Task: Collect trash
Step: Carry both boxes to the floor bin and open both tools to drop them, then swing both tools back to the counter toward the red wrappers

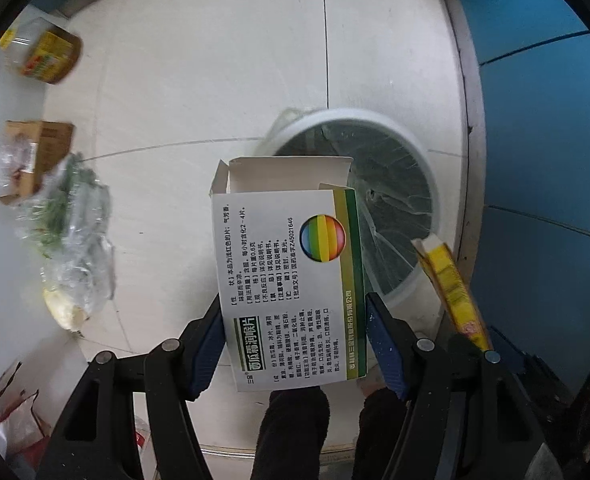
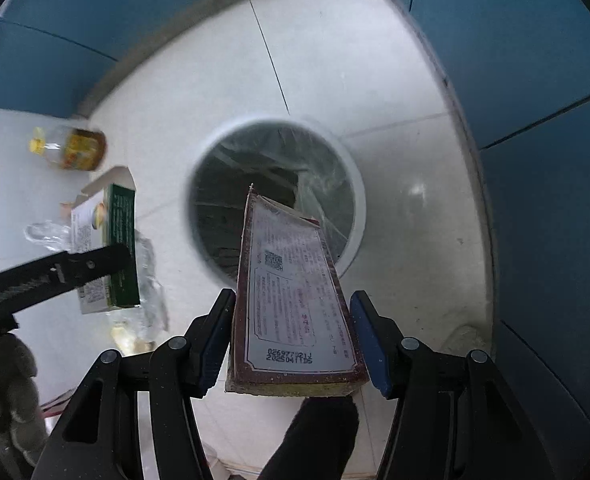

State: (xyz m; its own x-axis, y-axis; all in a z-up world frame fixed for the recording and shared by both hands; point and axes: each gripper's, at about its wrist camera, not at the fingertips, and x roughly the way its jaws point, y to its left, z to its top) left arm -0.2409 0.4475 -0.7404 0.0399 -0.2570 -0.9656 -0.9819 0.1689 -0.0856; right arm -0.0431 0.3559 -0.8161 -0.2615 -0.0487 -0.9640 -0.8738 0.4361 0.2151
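My left gripper (image 1: 293, 304) is shut on a white medicine box (image 1: 291, 280) with a rainbow ball and a green edge, its top flap open. The box hangs over the near rim of a white round bin (image 1: 375, 114) lined with clear plastic. In the right wrist view my right gripper (image 2: 293, 296) is shut on a flat maroon and yellow box (image 2: 295, 304), whose far end reaches over the bin (image 2: 359, 200). The left wrist view shows that yellow box (image 1: 451, 292) at the right. The white and green box (image 2: 107, 248) appears at the left of the right wrist view.
The bin stands on a pale tiled floor (image 1: 215, 80) in a corner of blue wall panels (image 1: 543, 120). A white surface at the left carries an oil bottle (image 1: 53, 56), a cardboard box (image 1: 43, 144) and crumpled clear plastic bags (image 1: 75, 232).
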